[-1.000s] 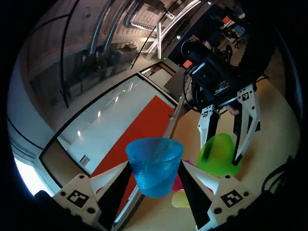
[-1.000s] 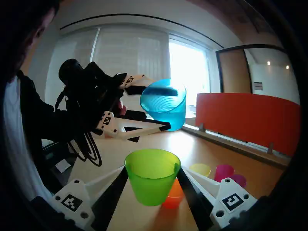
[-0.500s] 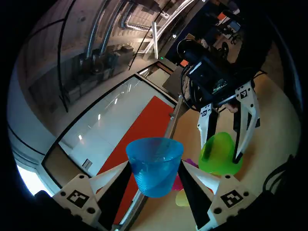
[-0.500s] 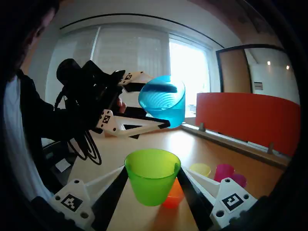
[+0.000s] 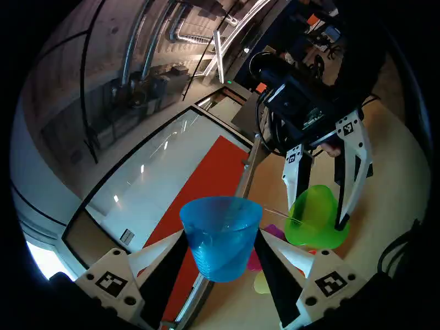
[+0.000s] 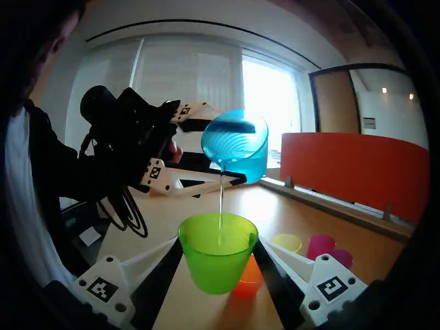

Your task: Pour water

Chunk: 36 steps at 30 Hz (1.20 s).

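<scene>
- Between the fingers of the right gripper (image 6: 218,246), closest in the right gripper view, stands the green cup (image 6: 218,261). It is upright with its mouth open to the top, and the jaws pinch it from both sides. I cannot tell whether its base rests on the bench (image 6: 162,220).
- Just behind the cup's base an orange cup (image 6: 250,279) peeks out, low on the bench.
- Above the green cup a thin stream of water (image 6: 221,198) falls straight into its mouth.
- At the top of that stream is the blue cup (image 6: 235,148), tipped well over with its mouth toward the camera and water leaving its lower rim. The left gripper (image 6: 247,154) has its jaws pressed on the cup's sides. A hand (image 6: 175,149) in a dark sleeve (image 6: 60,170) holds that gripper.
- Farther along the bench, right of the green cup, sit a yellow cup (image 6: 287,241) and two pink cups (image 6: 320,245), near one another and apart from the pouring.
- Beyond them an orange partition (image 6: 357,165) runs along the bench's far edge, with a bright window (image 6: 269,104) behind.
- Seen from the left gripper view, the blue cup sits clamped between that gripper's own jaws. The green cup lies beyond it to the right, in the other gripper.
</scene>
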Tool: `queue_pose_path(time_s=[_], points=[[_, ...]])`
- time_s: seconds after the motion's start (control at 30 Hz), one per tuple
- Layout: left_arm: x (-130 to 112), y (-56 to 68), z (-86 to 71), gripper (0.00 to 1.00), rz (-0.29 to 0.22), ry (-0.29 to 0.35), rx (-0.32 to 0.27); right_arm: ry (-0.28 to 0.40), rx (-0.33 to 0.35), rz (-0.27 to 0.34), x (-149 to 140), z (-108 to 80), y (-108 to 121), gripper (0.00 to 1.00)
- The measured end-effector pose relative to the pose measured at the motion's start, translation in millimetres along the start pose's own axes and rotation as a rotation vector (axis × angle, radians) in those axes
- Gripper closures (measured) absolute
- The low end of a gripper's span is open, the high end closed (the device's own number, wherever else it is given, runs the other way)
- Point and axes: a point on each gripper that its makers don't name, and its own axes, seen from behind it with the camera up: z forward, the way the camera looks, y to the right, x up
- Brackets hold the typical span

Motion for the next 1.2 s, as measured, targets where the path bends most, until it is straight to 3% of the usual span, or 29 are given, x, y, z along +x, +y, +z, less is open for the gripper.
queue_pose_path(time_s=[1.2], points=[[8.5, -4.7, -1.8, 0.19, 0.067, 0.007, -0.006, 0.013, 0.001, -0.012, 3.3, -1.2, -1.4, 0.10]])
